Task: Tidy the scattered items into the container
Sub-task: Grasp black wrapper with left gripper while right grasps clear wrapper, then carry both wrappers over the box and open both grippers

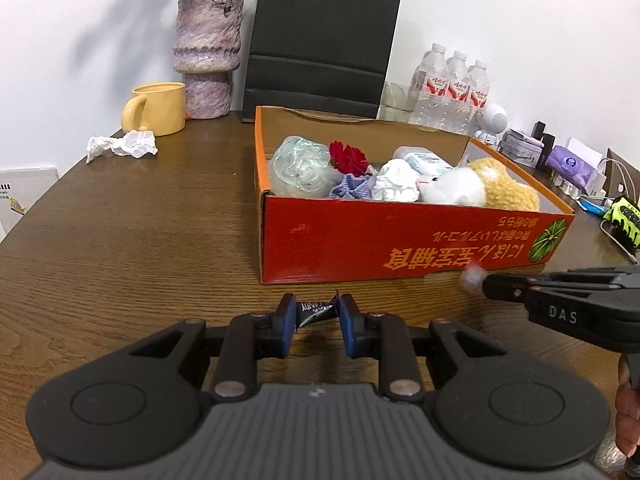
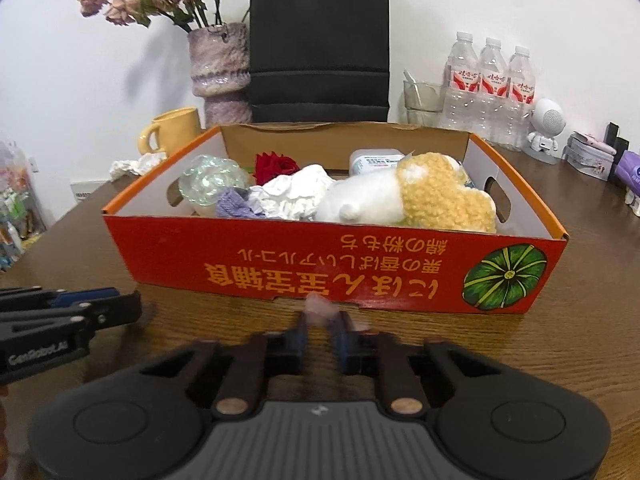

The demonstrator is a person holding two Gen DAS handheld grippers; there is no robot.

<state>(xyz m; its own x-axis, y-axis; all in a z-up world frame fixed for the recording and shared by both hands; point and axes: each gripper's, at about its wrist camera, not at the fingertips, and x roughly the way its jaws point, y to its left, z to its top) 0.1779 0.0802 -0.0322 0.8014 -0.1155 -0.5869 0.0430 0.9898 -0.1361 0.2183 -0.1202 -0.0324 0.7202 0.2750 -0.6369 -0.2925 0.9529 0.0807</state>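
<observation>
Left gripper pinches a black candy wrapper low before the orange box; right gripper pinches a small pale blurred item. Advice: lift both clear of the near wall before releasing inside.

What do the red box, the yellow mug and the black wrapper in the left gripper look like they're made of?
Red box: printed cardboard, going by the brown raw inside wall and cut handle holes. Yellow mug: likely glazed ceramic, thick-walled with a soft sheen. Black wrapper, held between the left gripper's fingers: probably glossy plastic film, crinkled with a twisted end.
</observation>
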